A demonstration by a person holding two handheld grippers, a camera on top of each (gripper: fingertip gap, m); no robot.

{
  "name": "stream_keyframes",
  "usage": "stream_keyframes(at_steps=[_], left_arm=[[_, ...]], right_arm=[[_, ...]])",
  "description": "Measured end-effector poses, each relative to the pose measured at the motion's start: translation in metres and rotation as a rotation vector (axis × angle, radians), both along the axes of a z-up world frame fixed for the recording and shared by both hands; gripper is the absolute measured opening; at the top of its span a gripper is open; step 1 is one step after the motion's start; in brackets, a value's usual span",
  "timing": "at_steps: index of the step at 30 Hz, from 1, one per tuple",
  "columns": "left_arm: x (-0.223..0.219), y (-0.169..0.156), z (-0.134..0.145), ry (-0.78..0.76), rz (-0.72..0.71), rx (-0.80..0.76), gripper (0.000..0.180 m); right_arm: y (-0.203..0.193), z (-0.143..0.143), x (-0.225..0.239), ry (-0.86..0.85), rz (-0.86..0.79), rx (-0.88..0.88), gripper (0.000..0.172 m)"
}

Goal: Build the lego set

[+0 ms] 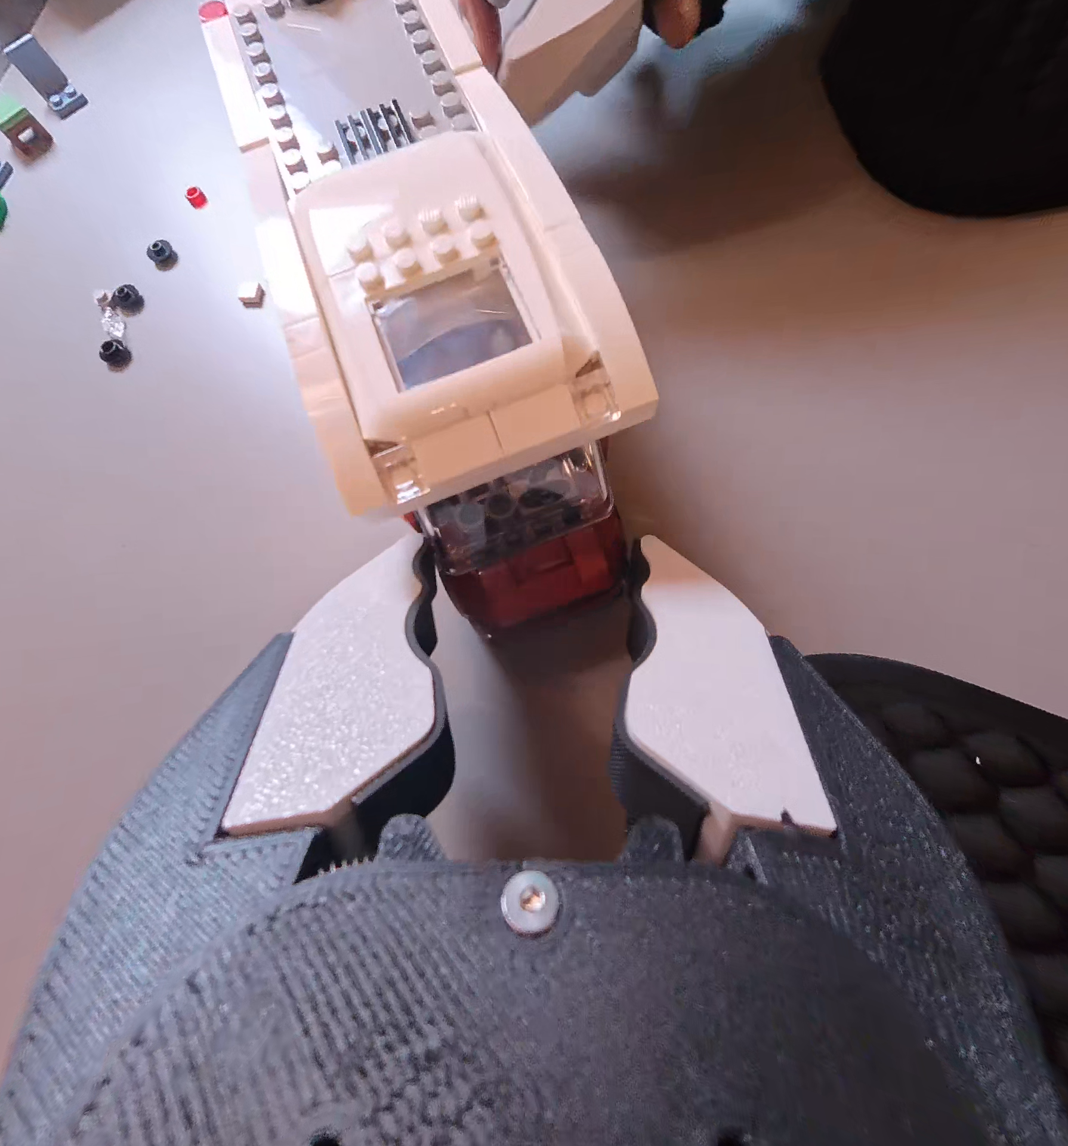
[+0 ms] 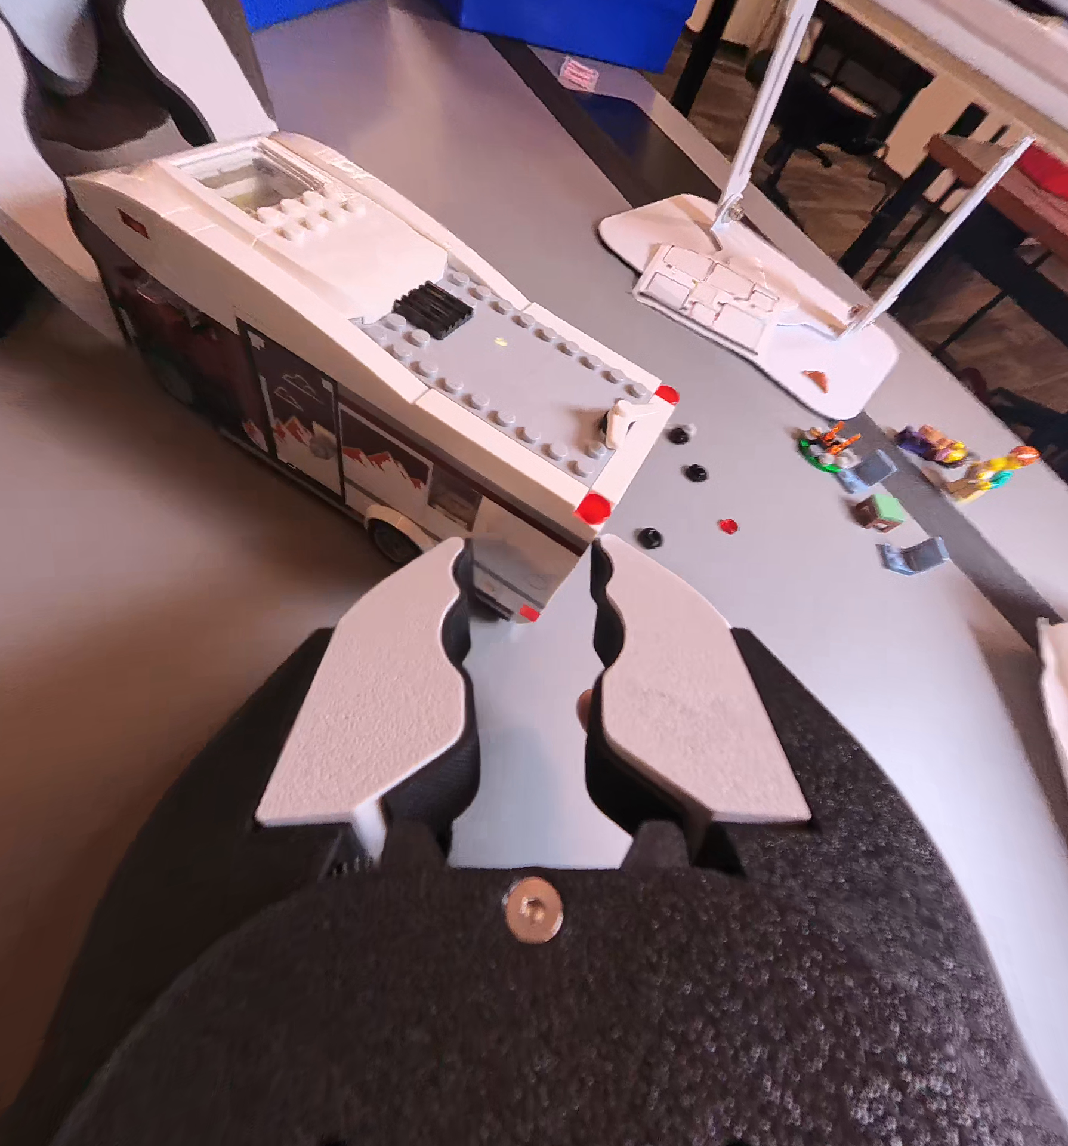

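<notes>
Your left claw clamps the brick camper van's red cab, centre frame; right claw straddles its rear corner, grip unclear.

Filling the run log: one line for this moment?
left gripper: shut on toy camper cab | right gripper: at camper rear corner, open
</notes>
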State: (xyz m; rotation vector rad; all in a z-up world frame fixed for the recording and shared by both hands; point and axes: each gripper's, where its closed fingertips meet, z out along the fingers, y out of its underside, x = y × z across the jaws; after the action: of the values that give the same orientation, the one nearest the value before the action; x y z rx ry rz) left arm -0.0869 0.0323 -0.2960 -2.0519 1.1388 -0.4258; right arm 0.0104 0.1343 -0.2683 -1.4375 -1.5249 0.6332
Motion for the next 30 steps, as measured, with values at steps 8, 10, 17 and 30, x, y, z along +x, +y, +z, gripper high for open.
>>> stream_keyframes(at_steps=[8, 10, 17, 30], left_arm=[[0.018, -0.021, 0.003, -0.001, -0.033, -0.049, 0.054], [0.024, -0.033, 0.003, 0.04, -0.085, -0.058, 0.053], [0.076, -0.072, 0.008, -0.019, -0.339, -0.114, 0.042], [0.042, -0.03, 0.083, -0.199, -0.275, 0.143, 0.051]], right_arm=[[0.006, -0.002, -0.012, -0.044, 0.024, -0.057, 0.049], [0.004, -0.002, -0.018, -0.055, 0.128, -0.091, 0.05], [-0.025, 0.011, -0.043, -0.059, 0.499, -0.303, 0.043], [-0.033, 0.052, -0.007, 0.07, 0.212, -0.398, 0.074]])
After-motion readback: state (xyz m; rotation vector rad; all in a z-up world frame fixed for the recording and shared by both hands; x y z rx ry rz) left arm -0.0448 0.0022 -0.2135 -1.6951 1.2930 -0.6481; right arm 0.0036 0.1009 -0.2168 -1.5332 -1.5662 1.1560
